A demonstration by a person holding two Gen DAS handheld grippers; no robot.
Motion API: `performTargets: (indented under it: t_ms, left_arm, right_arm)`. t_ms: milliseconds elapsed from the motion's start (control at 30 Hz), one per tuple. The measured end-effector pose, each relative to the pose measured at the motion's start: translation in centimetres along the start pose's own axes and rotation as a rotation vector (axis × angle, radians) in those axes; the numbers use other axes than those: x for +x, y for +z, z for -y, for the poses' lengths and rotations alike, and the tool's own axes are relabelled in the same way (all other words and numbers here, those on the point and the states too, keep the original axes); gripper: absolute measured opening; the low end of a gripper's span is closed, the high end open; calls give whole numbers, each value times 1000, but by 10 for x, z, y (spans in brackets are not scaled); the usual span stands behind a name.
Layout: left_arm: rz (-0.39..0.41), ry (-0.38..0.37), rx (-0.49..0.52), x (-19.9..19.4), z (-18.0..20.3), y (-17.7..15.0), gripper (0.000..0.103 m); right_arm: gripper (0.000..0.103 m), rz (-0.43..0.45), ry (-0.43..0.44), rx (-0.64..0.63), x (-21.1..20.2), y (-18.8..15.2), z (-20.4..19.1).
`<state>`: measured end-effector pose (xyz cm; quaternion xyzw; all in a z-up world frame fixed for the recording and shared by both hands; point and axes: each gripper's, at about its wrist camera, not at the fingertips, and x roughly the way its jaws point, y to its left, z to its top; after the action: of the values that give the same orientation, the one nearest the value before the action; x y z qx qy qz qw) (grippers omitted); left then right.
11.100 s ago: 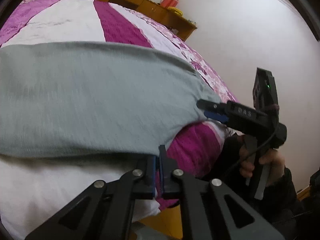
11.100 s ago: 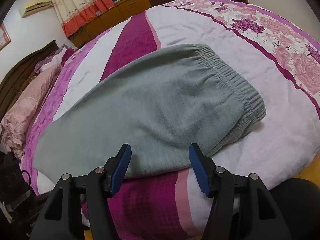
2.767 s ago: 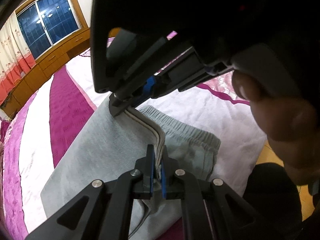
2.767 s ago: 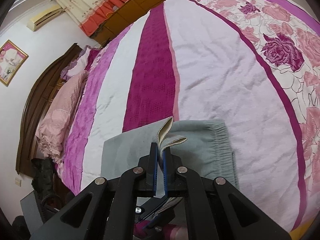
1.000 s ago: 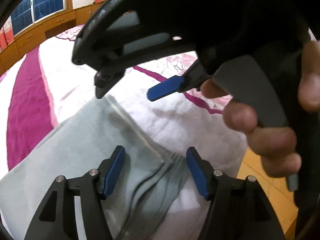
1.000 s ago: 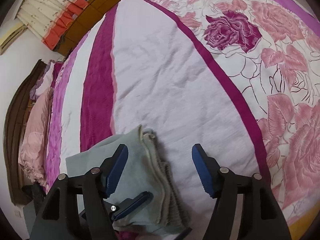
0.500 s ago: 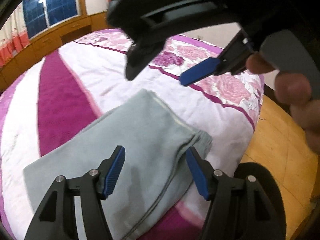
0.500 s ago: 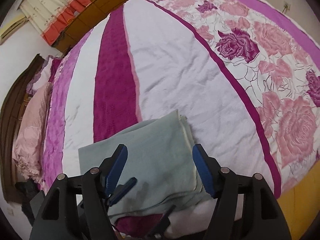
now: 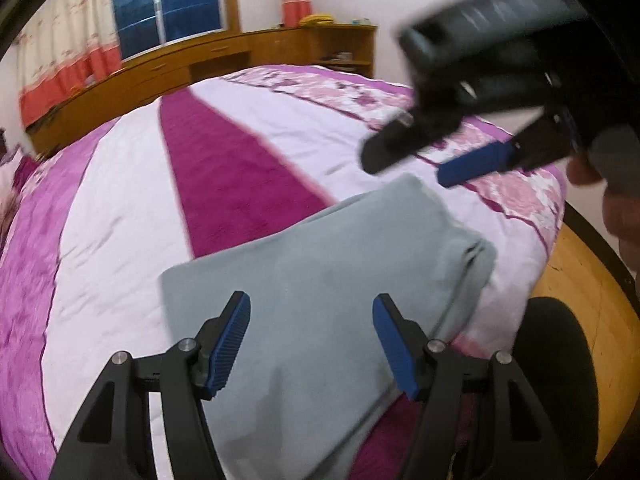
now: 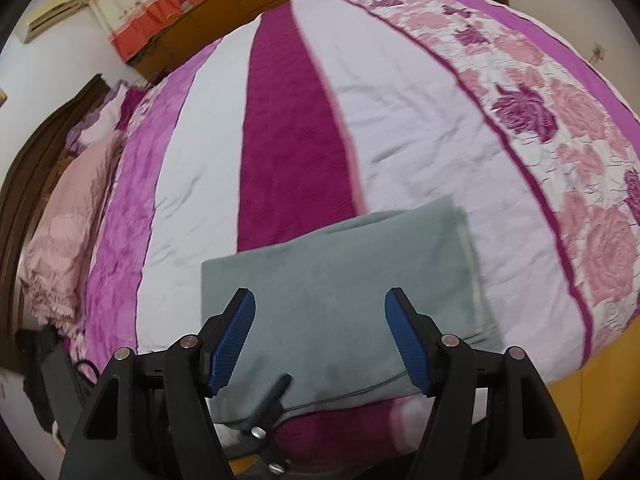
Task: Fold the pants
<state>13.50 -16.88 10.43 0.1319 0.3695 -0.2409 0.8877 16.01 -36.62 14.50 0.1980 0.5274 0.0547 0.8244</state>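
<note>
The grey pants point(image 9: 328, 280) lie folded in a flat rectangle near the front edge of the bed; they also show in the right wrist view point(image 10: 352, 288). My left gripper point(image 9: 312, 340) is open and empty, held above the folded pants. My right gripper point(image 10: 320, 340) is open and empty above the same pants. The right gripper also shows in the left wrist view point(image 9: 432, 160), raised at the upper right with its jaws apart. One finger of the left gripper shows low in the right wrist view point(image 10: 268, 404).
The bed point(image 10: 400, 80) has a quilt with white, magenta and rose-print stripes. A pink pillow point(image 10: 64, 216) and dark headboard are at the left. Wooden cabinets point(image 9: 168, 68), a window and curtains are beyond the bed. Wooden floor point(image 9: 592, 304) lies right of it.
Both grippers let go of the folded pants about a second ago and have since lifted up and back. The pants now lie flat on the bed.
</note>
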Motion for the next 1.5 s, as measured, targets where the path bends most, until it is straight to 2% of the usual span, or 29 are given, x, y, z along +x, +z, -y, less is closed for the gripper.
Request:
performTargets:
  t_ms: [200, 500, 633, 800, 867, 1000, 1033, 1067, 1100, 1167, 1200, 1300, 1400, 1500]
  left_arm:
    - [-5, 44, -20, -10, -37, -28, 67]
    - [-78, 74, -13, 2, -48, -75, 67]
    - [-106, 78, -1, 6, -47, -99, 67]
    - [-125, 56, -88, 7, -57, -118, 68]
    - [-123, 61, -90, 4, -57, -124, 68]
    - [-114, 92, -113, -12, -60, -136, 68]
    - [-110, 108, -106, -16, -61, -139, 64]
    - [-107, 144, -95, -22, -62, -143, 55]
    - [-123, 185, -79, -26, -63, -151, 37]
    - [-105, 159, -133, -43, -74, -159, 26]
    - [-84, 134, -176, -52, -81, -157, 15]
    - [68, 85, -247, -84, -97, -133, 11]
    - [174, 21, -236, -94, -101, -113, 6]
    - [172, -62, -230, -74, -103, -90, 1]
  right_arm:
    - [62, -81, -22, -40, 44, -20, -22]
    - [62, -192, -58, -90, 104, -54, -34]
    - [62, -206, -144, -188, 116, -68, -39]
    - [62, -185, -263, -292, 123, -85, -50]
    - [62, -163, -288, -316, 124, -90, -52]
    - [62, -126, -276, -318, 118, -95, -48]
    - [62, -114, -271, -318, 116, -97, -46]
    - [62, -104, -270, -320, 114, -99, -46]
    - [62, -89, -273, -321, 113, -102, -46]
    - [63, -40, -269, -320, 106, -108, -43]
    - [63, -5, -269, -330, 103, -112, -44]
    - [62, 88, -228, -345, 90, -130, -48]
    - [55, 156, -75, -379, 73, -145, -61]
    - [41, 232, -56, -452, 64, -153, -83]
